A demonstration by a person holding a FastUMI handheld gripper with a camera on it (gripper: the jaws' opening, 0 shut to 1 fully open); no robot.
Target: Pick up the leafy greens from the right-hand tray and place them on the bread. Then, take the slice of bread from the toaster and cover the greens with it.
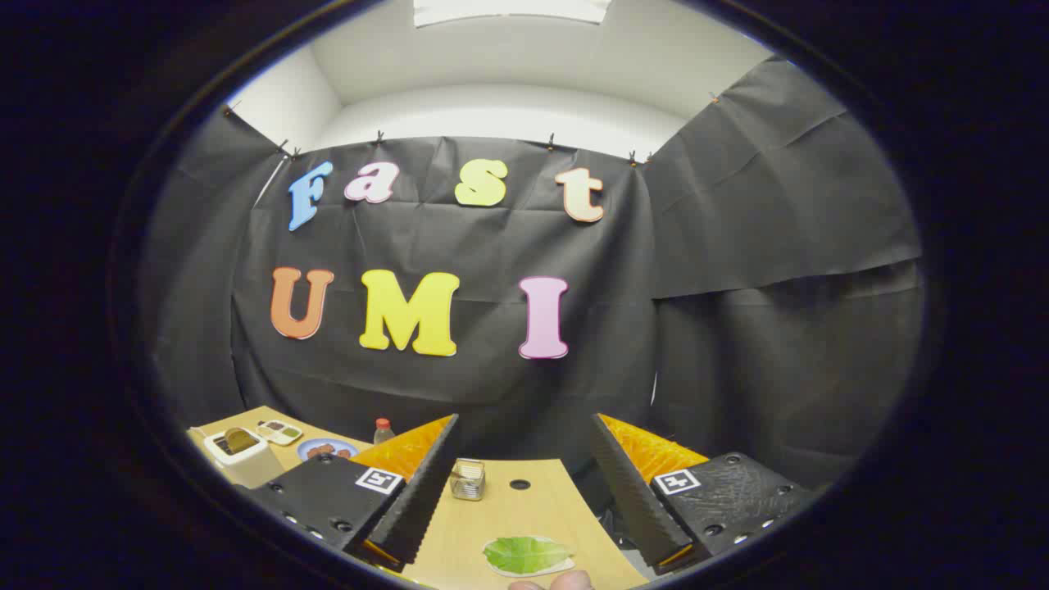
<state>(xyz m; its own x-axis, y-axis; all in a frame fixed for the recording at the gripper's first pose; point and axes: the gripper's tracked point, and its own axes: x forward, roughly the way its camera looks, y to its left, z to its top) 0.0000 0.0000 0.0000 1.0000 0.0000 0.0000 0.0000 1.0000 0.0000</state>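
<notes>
My gripper (524, 483) is open, fingers spread wide above the wooden table (533, 508), nothing between them. A green leaf (524, 555) lies on a small pale tray, low between the fingers and close to me. Off to the left beyond the left finger stands a white toaster (238, 452) with a brown bread slice (238, 441) sticking out of its slot. Behind it sits a blue plate (326, 449) holding brownish food; whether that is the bread I cannot tell.
A small metal holder (468, 479) stands between the fingers, farther out, beside a round hole (519, 484) in the tabletop. A red-capped bottle (383, 430) and a divided white tray (279, 431) sit at the back left. Fingertips of a person's hand (553, 583) show nearest to me.
</notes>
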